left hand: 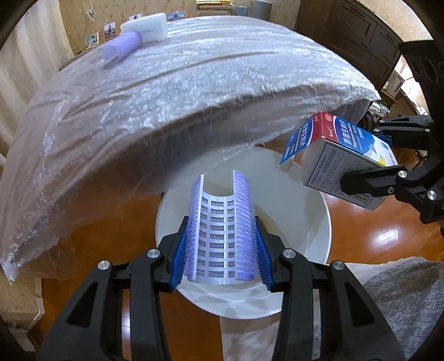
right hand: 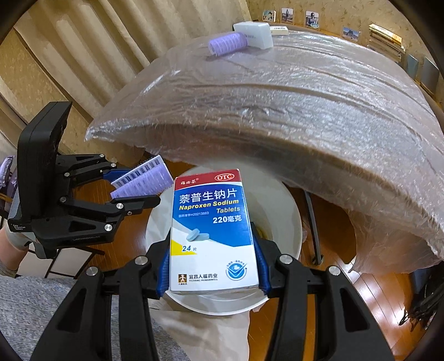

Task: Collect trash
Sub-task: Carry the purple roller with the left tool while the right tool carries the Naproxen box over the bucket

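My left gripper (left hand: pixel 220 238) is shut on a purple hair roller (left hand: pixel 220 230), held over the white bin (left hand: pixel 313 222) on the floor. The same roller (right hand: pixel 144 180) and left gripper (right hand: pixel 133 191) show at the left of the right wrist view. My right gripper (right hand: pixel 212 255) is shut on a blue and white tablet box (right hand: pixel 213 230), also above the white bin (right hand: pixel 285 211). In the left wrist view that box (left hand: pixel 341 158) hangs at the right, one end flap open, in the right gripper (left hand: pixel 369 163). A yellowish scrap lies in the bin.
A table under crinkled plastic sheet (left hand: pixel 180 91) overhangs the bin's far side. On it lie a second purple roller (left hand: pixel 120 45) and a white box (left hand: pixel 145 26). Photos and books line the far wall. The floor is brown wood; grey fabric (left hand: pixel 402 305) lies near right.
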A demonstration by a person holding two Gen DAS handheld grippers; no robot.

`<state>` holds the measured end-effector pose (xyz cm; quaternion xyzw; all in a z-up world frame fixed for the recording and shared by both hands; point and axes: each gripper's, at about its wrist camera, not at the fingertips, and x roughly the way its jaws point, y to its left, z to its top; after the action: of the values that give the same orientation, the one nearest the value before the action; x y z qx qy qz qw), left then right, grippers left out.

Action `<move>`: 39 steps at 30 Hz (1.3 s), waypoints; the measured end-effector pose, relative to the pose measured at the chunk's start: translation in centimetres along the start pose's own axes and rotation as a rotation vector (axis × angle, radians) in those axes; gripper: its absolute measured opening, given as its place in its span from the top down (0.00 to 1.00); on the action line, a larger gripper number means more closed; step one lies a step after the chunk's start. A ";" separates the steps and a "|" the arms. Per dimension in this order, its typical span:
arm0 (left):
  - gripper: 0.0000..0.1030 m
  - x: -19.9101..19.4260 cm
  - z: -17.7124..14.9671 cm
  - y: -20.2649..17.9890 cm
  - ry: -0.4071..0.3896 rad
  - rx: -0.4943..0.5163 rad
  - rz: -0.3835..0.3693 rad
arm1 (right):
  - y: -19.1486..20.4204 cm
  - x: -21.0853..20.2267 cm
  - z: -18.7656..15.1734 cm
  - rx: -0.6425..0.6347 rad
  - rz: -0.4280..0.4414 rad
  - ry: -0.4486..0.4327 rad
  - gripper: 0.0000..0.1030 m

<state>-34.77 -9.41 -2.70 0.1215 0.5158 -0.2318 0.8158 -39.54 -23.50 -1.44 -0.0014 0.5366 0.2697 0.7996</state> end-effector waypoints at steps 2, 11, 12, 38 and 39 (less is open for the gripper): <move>0.57 0.4 -0.1 -0.1 0.009 0.003 0.002 | 0.1 0.5 -0.1 -0.007 -0.006 0.009 0.54; 0.57 2.2 -0.2 -0.1 0.046 0.014 0.016 | -0.1 2.3 -0.6 -0.017 -0.018 0.037 0.54; 0.57 2.4 -0.2 -0.2 0.050 0.016 0.018 | -0.2 2.4 -0.7 -0.017 -0.018 0.039 0.54; 0.57 7.0 -0.2 -0.2 0.152 0.021 0.050 | -0.9 7.0 -1.0 -0.037 -0.065 0.127 0.54; 0.57 7.1 -0.2 -0.1 0.154 0.019 0.051 | -0.9 7.3 -0.9 -0.036 -0.063 0.130 0.54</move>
<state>-32.41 -11.24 -9.16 0.1599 0.5717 -0.2060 0.7779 -37.92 -21.44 -8.35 -0.0501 0.5822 0.2532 0.7710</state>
